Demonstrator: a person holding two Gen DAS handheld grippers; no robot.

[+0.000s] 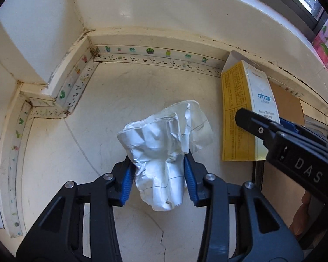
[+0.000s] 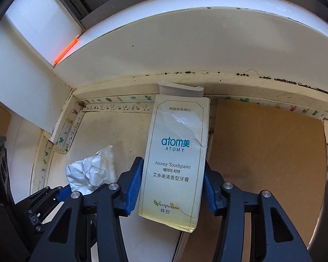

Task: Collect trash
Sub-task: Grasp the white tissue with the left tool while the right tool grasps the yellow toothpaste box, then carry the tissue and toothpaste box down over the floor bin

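Note:
A crumpled white paper wad (image 1: 161, 139) lies on the pale counter (image 1: 120, 100) near a corner. My left gripper (image 1: 159, 181) is shut on its lower half, with a blue pad pressing each side. The wad (image 2: 91, 170) also shows at the lower left of the right wrist view. A cream Atomy toothpaste box (image 2: 177, 144) lies flat, its far end against the back ledge. My right gripper (image 2: 172, 185) has a blue pad against each long side of the box. In the left wrist view, the box (image 1: 240, 109) lies to the right, partly behind a finger (image 1: 249, 120) of the right gripper.
A brown cardboard sheet (image 2: 266, 152) lies right of the box. White walls and a ledge (image 1: 153, 21) close off the back and left, and cactus-print tape (image 1: 150, 51) runs along the seam. An orange item (image 2: 65, 50) sits on the sill. A pink package (image 1: 325, 48) stands far right.

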